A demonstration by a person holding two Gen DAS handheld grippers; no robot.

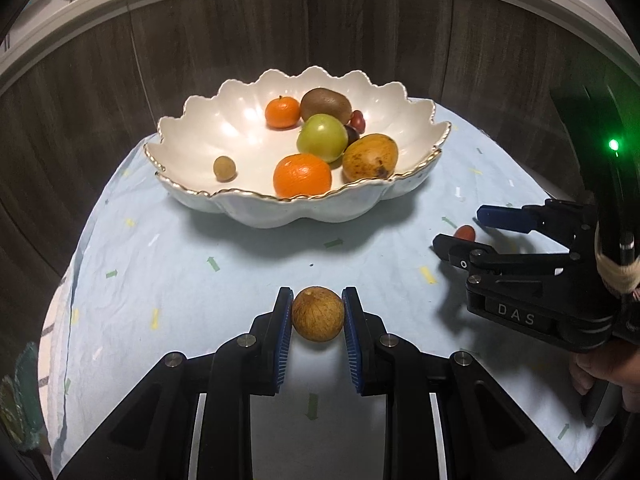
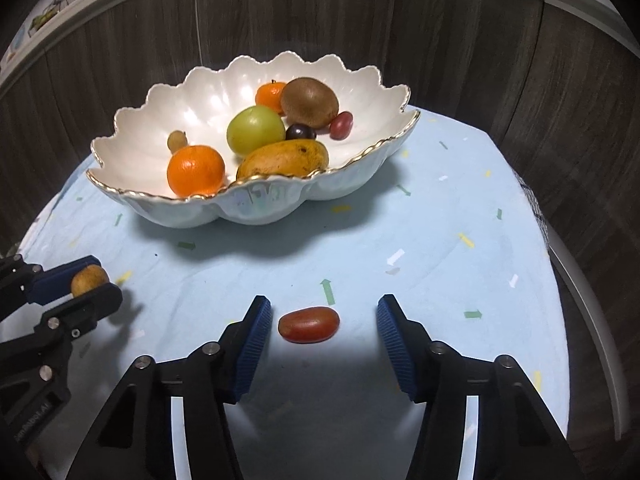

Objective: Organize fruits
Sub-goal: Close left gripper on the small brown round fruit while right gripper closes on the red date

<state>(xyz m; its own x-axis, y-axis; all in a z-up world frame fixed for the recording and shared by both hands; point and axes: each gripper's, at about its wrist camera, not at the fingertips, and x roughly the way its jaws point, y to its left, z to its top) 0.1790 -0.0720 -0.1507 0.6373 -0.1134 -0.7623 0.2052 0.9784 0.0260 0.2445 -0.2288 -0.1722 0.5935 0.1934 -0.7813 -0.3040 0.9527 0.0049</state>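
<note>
Left wrist view: the left gripper (image 1: 318, 316) clamps a round brown fruit (image 1: 318, 314) between its pads, above the blue cloth (image 1: 180, 280) and nearer than the bowl (image 1: 240, 204).

Right wrist view: the right gripper (image 2: 324, 322) stands parted around a red grape tomato (image 2: 309, 324); neither pad touches it. It lies crosswise on the cloth.

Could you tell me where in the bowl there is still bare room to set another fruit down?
The bowl is bare on its left side, between the scalloped rim and the small brown fruit. The right half is crowded: two oranges, green fruit, kiwi, mango, grapes.
</note>
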